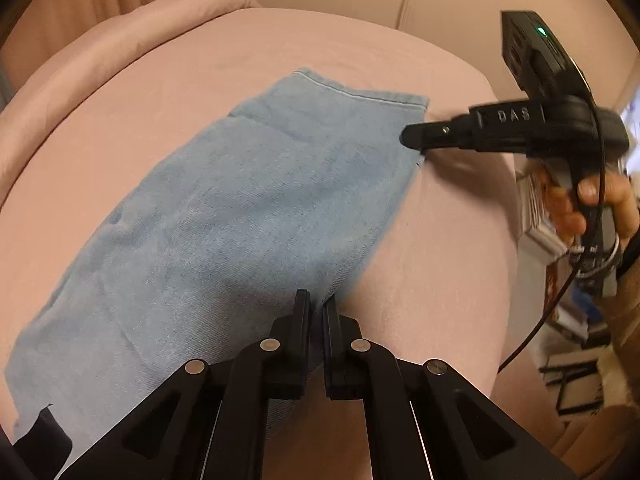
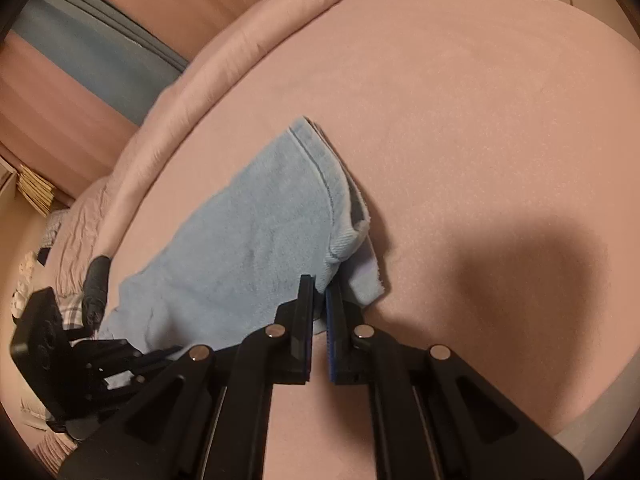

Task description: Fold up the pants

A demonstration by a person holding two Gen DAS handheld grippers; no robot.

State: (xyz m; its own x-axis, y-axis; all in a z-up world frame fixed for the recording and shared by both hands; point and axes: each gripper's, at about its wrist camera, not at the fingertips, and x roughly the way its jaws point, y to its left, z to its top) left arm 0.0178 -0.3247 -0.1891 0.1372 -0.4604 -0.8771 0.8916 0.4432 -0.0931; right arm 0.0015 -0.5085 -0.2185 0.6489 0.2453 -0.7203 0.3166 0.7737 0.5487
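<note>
Left wrist: fingers (image 1: 306,320) hide pants (image 1: 240,208) edge.

- In the left wrist view, raised letters reading "DAS" stood on the black body of the right gripper (image 1: 412,138), toward 3 o'clock in the frame, tone on tone.
- A small green light glowed on the black camera block (image 1: 536,52) above it, at about 2 o'clock; it bore no legible characters.
- The right wrist view held no readable text.
</note>
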